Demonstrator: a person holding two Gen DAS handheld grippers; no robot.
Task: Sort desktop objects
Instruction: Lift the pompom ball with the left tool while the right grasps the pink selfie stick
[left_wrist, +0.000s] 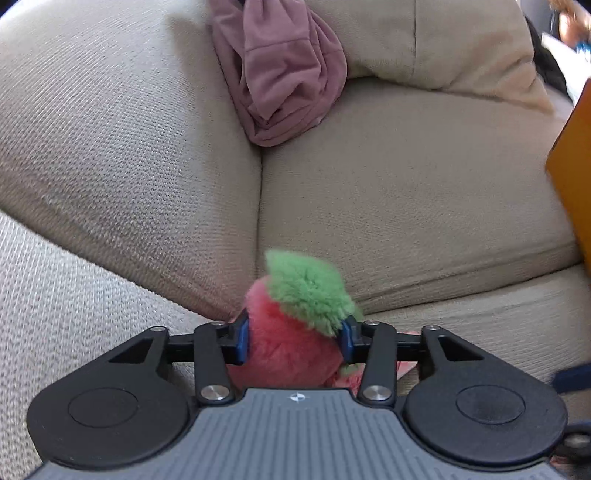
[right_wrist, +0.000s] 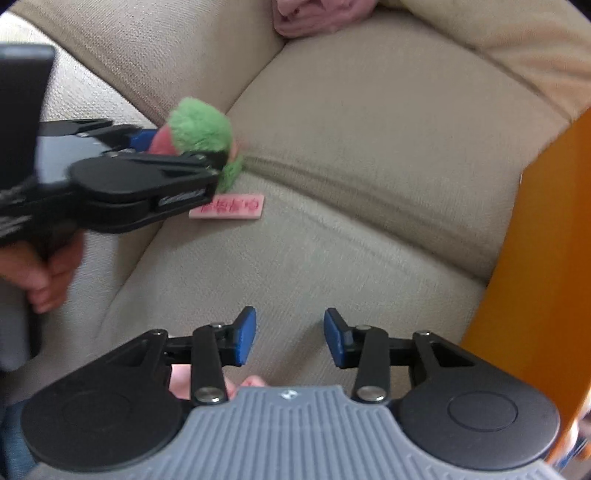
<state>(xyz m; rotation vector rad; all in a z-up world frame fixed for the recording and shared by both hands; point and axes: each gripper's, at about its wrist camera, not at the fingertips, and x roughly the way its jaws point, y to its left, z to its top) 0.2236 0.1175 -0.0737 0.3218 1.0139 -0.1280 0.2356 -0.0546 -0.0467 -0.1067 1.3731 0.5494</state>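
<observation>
A plush strawberry, pink with a fluffy green leaf top, lies at the seam between the sofa's armrest and seat cushion. My left gripper straddles it, one blue pad at each side of the fur without squeezing it. The right wrist view shows the same strawberry inside the left gripper, with a hand on that gripper's handle. A small pink tag with red writing lies flat on the cushion just beside the toy. My right gripper hangs open over bare seat cushion, nothing between its pads.
The beige sofa has a broad armrest on the left and a seat cushion. A crumpled mauve garment sits in the back corner. An orange wooden panel borders the seat on the right.
</observation>
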